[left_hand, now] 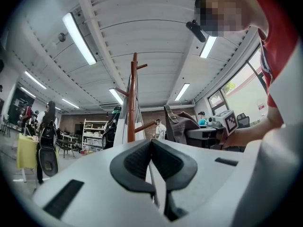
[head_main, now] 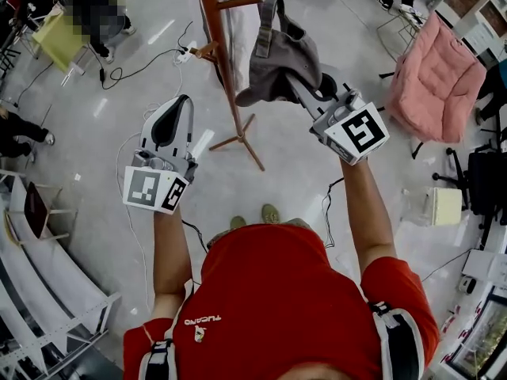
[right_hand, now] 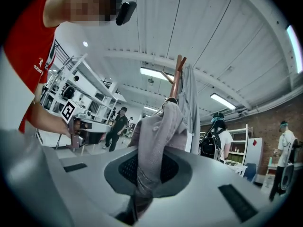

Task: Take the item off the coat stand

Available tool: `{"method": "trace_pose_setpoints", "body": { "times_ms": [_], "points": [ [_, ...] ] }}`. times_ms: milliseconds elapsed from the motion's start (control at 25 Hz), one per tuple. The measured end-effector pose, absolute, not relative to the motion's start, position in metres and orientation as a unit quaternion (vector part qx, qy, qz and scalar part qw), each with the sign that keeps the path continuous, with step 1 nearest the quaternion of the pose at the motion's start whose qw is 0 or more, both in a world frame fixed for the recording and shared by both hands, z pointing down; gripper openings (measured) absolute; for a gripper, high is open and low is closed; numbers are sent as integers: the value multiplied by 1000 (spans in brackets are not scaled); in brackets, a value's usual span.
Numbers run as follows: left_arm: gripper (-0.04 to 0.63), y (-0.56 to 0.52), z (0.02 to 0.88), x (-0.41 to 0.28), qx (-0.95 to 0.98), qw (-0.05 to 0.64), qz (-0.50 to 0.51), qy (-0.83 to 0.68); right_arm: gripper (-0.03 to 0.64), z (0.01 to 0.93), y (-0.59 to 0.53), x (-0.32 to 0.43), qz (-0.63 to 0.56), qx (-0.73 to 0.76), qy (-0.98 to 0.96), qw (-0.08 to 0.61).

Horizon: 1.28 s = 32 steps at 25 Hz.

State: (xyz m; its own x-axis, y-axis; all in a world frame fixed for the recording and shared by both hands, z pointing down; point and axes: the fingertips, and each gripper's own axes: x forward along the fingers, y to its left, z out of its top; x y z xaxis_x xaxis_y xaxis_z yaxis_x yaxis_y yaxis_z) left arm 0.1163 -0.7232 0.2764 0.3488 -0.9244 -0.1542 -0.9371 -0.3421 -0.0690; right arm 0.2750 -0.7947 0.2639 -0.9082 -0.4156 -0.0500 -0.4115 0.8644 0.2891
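Note:
A grey cap (head_main: pixel 277 58) hangs by its strap from a peg of the brown wooden coat stand (head_main: pixel 226 62). My right gripper (head_main: pixel 297 84) is raised to it and shut on the cap's lower edge. In the right gripper view the grey cloth (right_hand: pixel 158 131) runs down between the closed pads of that gripper (right_hand: pixel 147 167), with the coat stand's top (right_hand: pixel 177 74) behind it. My left gripper (head_main: pixel 176 105) is held up left of the pole, shut and empty. In the left gripper view its jaws (left_hand: pixel 151 145) meet in front of the coat stand (left_hand: pixel 132 108) and the cap (left_hand: pixel 177 126).
A pale garment (head_main: pixel 242 14) also hangs on the stand. The stand's feet (head_main: pixel 242 137) spread over the floor just ahead of my shoes. A pink armchair (head_main: pixel 436 77) stands at the right, with cables (head_main: pixel 142 66) and a yellow chair (head_main: pixel 59 38) at the left. Other people stand farther off.

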Motion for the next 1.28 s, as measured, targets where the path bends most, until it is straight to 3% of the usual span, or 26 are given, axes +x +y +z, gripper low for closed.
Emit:
{"method": "trace_pose_setpoints", "body": {
  "times_ms": [520,680,880,1080,1280],
  "points": [
    [9,-713,268,126,-836,77,55,540,31,283,-728,284,-105,221,-969,-34],
    [9,-709,265,127,-839,78,56,535,31,300,-722,290,-82,240,-967,14],
    [9,-700,271,127,-844,79,57,528,31,298,-712,287,-99,245,-964,-15],
    [9,-696,273,124,-847,77,57,523,31,315,-706,287,-73,256,-964,23],
    [9,-697,275,128,-848,80,59,520,31,315,-705,289,-86,255,-963,11]
  ]
}}
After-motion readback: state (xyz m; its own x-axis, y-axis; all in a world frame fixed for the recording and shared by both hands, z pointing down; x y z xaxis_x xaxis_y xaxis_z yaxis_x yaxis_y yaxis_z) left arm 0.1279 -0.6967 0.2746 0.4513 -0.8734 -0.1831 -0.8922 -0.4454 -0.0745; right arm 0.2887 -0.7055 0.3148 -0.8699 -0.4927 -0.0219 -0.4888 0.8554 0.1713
